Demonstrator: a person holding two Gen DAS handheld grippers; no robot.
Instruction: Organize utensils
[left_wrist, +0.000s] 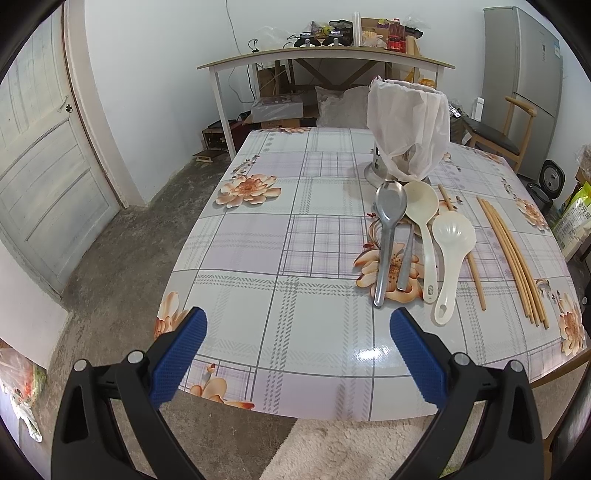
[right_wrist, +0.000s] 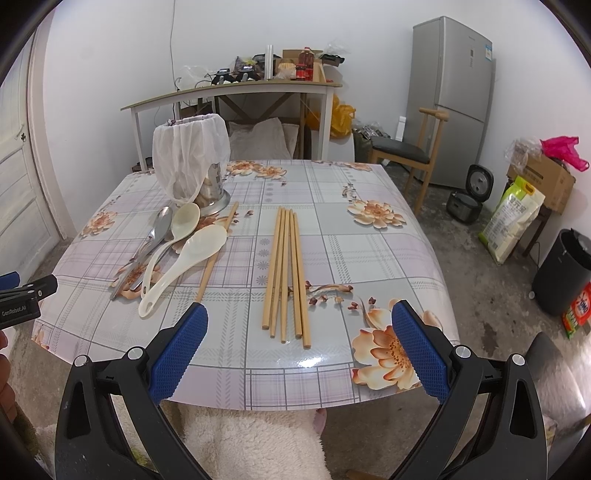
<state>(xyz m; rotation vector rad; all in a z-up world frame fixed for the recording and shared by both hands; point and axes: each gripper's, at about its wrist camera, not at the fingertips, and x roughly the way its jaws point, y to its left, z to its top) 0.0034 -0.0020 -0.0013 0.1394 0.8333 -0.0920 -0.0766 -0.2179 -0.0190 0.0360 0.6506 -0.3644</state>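
While held above the near table (right_wrist: 325, 384) edge, both left gripper (left_wrist: 297, 328) and right gripper (right_wrist: 299, 325) spread wide, empty. Beyond: five chopsticks (right_wrist: 286, 273) side by side, white ladles (right_wrist: 184, 266), metal spoon (left_wrist: 388, 236), one more chopstick (right_wrist: 216, 251) partly under ladles. Farthest: bag-covered holder (right_wrist: 192, 162), possibly metal.

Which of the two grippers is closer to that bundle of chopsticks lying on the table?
The right gripper: the chopstick bundle lies straight ahead between its open fingers. The left gripper hovers off to the bundle's left, nearer the spoons.

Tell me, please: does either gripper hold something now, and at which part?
Nothing is held: the left gripper and right gripper are both open and empty.
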